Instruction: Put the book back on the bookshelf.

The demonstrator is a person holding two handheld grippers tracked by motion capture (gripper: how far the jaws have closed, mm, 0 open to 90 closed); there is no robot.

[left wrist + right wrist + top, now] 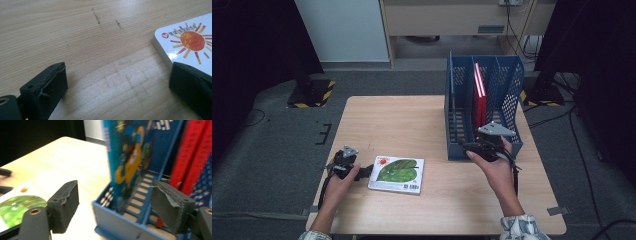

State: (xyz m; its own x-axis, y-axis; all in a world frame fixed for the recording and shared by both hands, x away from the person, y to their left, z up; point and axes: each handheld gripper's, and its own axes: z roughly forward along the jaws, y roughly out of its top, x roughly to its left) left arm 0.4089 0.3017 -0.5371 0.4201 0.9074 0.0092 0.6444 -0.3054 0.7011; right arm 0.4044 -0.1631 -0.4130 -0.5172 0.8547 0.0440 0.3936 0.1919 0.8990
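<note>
Table (422,125): I count one, light wood, carrying everything I work with.
File rack (512,95): one, blue, with perforated walls, standing on the right half of the table toward the far edge; I see three upright slots side by side.
Rack contents: I count three books. One blue picture book (127,162) stands upright in the left slot, and two red books (480,95) stand upright together in the middle slot. In the high view the right slot shows nothing inside.
Flat book (397,174): one, lying face up on the near left of the table, outside the rack, with a green leaf and an orange sun on the cover.
Grippers: two, one in each of my hands.
Right gripper (484,142): it sits at the near end of the rack, in front of the left and middle slots; its jaws are spread wide with nothing between the pads.
Left gripper (346,164): it rests low at the near left, just beside the flat book's left edge; the jaws are released, one on bare wood, the other at the book's sun corner, gripping nothing.
</note>
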